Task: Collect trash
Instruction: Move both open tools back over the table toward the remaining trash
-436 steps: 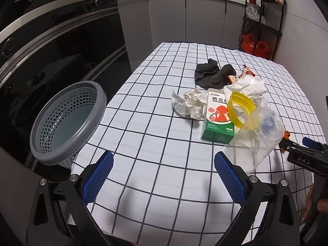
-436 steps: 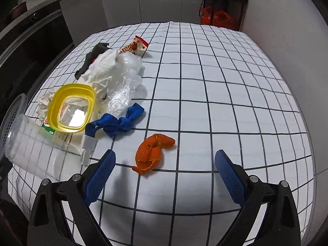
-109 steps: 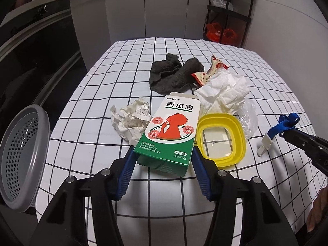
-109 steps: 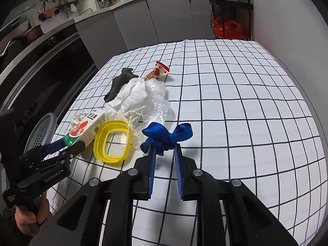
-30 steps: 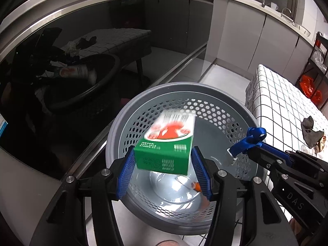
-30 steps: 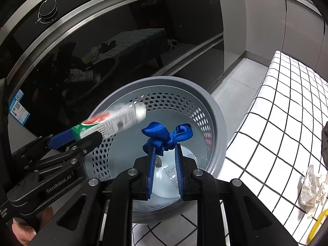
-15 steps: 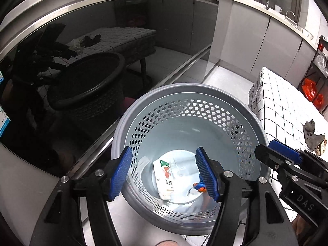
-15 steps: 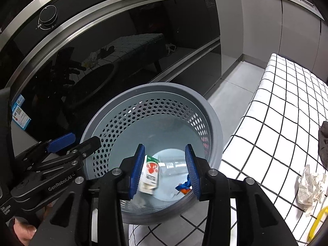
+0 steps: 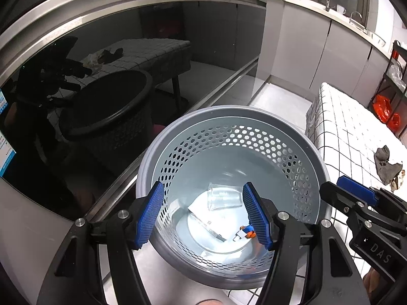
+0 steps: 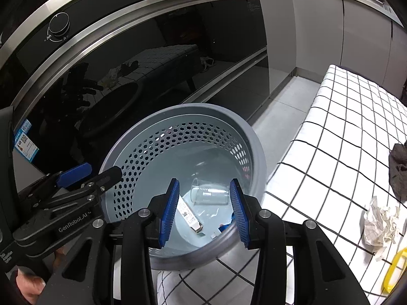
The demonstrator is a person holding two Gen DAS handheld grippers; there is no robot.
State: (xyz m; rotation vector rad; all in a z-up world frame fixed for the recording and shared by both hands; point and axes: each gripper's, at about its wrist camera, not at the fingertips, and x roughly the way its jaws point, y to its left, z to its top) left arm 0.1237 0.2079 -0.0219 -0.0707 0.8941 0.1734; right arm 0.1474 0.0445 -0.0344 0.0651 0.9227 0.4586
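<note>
Both grippers hang over the grey perforated bin [image 9: 230, 117], which stands on the floor between a dark glass appliance front [image 9: 101, 89] and the table with the checked cloth [image 9: 351, 132]. Left gripper [image 9: 203, 216]: fingers spread, nothing between the blue pads [image 9: 150, 216]. Right gripper [image 10: 204, 212]: fingers parted more narrowly, likewise empty. At the bottom of the bin lie a clear plastic cup [image 9: 223, 199] on its side, a flat carton [image 10: 189, 216] and a blue ribbon with an orange scrap [image 9: 245, 232]. The left wrist view alone shows the ribbon and the orange scrap together, and places the right gripper at the bin's right rim; it also takes in a red bag [image 9: 384, 109] on a far rack. The right wrist view alone shows the printed edge of the carton, the left gripper at the bin's left rim with a hand [image 10: 28, 284] beneath it, a control knob [image 10: 59, 26] on the appliance, and, on the cloth, a crumpled paper [image 10: 379, 226], a yellow lid edge [image 10: 393, 272] and a dark cloth [image 10: 399, 170]; the dark cloth appears in both views.
</note>
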